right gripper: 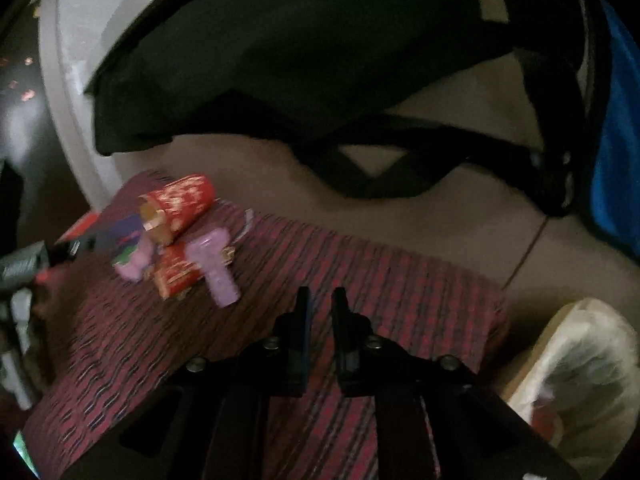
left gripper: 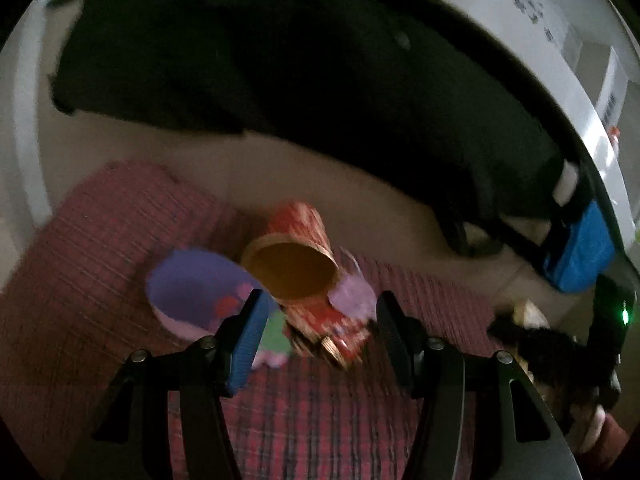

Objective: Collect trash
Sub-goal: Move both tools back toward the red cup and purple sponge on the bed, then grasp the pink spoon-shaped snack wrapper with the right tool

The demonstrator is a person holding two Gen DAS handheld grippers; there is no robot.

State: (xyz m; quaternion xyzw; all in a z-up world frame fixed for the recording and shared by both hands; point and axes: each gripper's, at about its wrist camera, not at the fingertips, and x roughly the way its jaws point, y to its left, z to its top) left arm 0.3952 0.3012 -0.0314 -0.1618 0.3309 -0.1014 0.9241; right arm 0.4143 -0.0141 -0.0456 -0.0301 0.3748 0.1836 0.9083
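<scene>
Left wrist: red-gold paper cup (left gripper: pixel 298 248) tipped over; left hand-held gripper (left gripper: pixel 318 312) released.

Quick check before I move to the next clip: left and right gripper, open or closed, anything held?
Left gripper: open wide, holding nothing, aimed at the red paper cup.
Right gripper: jaws nearly together with a narrow gap, nothing between them.

Red woven mat (right gripper: pixel 360 280) under scattered trash (right gripper: pixel 176 236)

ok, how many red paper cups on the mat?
2: one red cup on its side, mouth open toward the left gripper; one flattened cup under it. More may be hidden.
</scene>
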